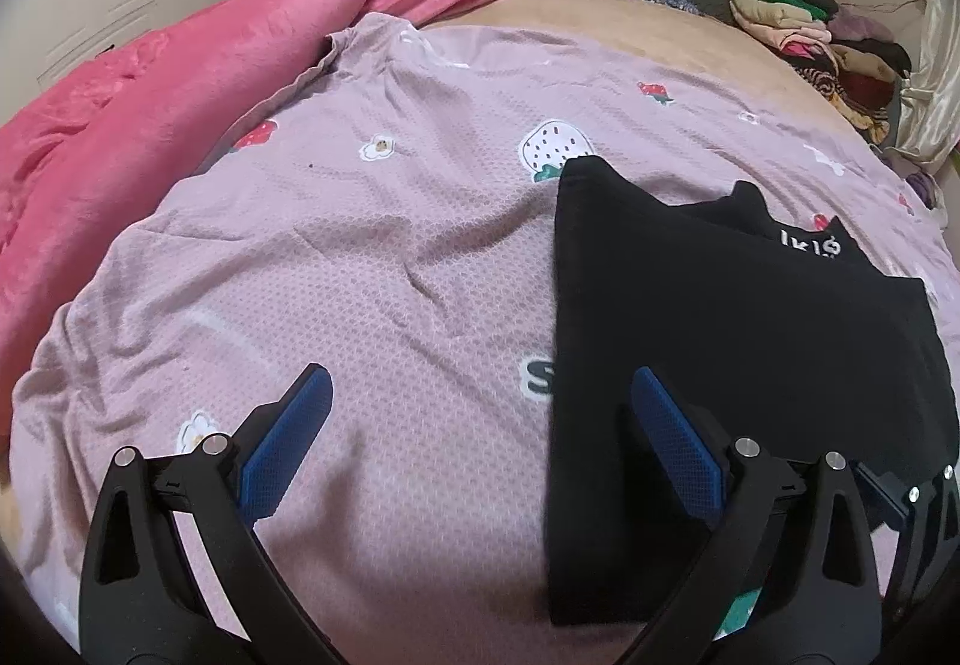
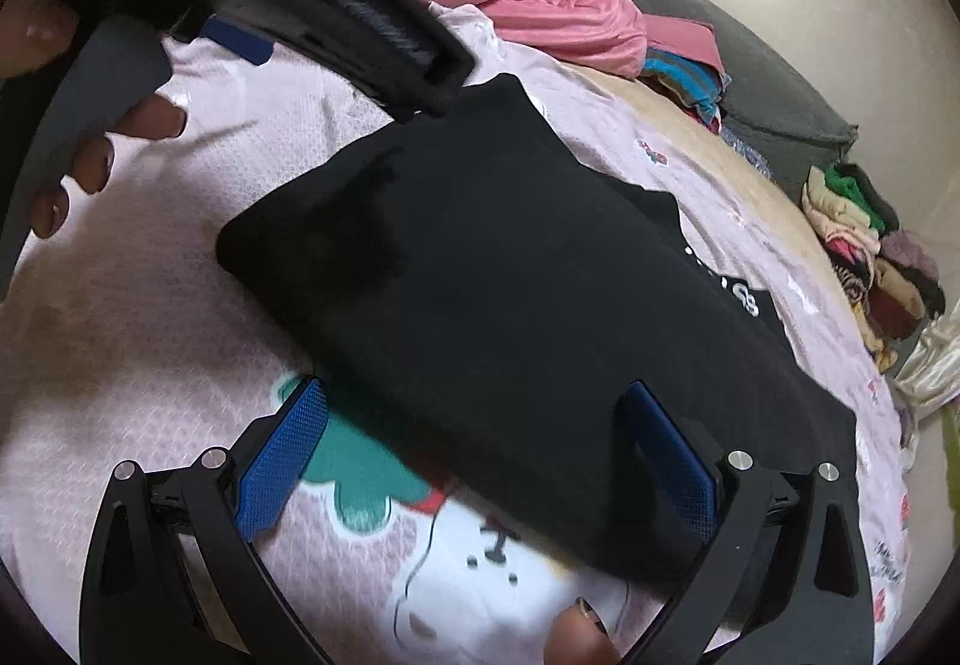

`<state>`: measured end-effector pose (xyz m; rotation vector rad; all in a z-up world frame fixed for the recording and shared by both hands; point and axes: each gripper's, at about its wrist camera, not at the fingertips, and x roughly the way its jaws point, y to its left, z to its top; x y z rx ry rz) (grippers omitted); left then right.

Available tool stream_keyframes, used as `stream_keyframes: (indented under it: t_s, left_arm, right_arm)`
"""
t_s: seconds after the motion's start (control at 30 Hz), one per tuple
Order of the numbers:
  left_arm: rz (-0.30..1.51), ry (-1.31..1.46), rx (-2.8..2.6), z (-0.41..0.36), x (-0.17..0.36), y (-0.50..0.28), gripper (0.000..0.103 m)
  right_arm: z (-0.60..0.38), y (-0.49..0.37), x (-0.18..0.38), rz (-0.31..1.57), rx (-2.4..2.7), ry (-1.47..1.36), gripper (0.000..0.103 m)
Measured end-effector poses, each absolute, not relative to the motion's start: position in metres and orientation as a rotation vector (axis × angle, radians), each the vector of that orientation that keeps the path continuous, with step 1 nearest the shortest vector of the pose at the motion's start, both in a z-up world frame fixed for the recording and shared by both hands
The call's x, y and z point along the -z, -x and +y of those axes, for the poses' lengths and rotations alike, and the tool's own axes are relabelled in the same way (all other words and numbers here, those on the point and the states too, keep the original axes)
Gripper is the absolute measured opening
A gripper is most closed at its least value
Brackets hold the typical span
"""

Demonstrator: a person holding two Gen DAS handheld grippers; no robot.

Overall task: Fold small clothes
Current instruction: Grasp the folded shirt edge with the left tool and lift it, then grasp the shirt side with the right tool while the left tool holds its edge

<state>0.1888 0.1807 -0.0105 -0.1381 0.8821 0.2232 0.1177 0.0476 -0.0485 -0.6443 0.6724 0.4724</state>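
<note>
Lettering on the garment and the bedsheet

White characters on the black garment [image 1: 720,305] look like "lkl", perhaps upside down, and cannot be made out for sure; in the right wrist view they are blurred. On the pink strawberry-print bedsheet [image 1: 372,257] a dark letter "S" shows at the garment's edge, the rest covered. Small dark script near the sheet's edge is too small to read.

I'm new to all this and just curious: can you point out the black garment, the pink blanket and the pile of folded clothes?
black garment [image 1: 720,305], left wrist view, middle of its folded top layer
pink blanket [image 1: 150,113], left wrist view, its broad flat part
pile of folded clothes [image 1: 810,29], left wrist view, middle of the stack
</note>
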Motion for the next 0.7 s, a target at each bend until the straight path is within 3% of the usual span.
stream_keyframes:
  t_s: [0.57, 0.63, 0.7]
  left_arm:
    - [0.914, 0.190, -0.216, 0.198, 0.020, -0.228, 0.093]
    - [0.907, 0.203, -0.217, 0.200, 0.018, -0.232, 0.093]
    - [0.900, 0.217, -0.208, 0.200, 0.016, -0.236, 0.093]
  right_arm:
    - [0.074, -0.163, 0.059, 0.575, -0.360, 0.707, 0.097]
    - [0.072, -0.159, 0.055, 0.537, -0.355, 0.700, 0.089]
    - [0.069, -0.152, 0.051, 0.496, -0.367, 0.695, 0.074]
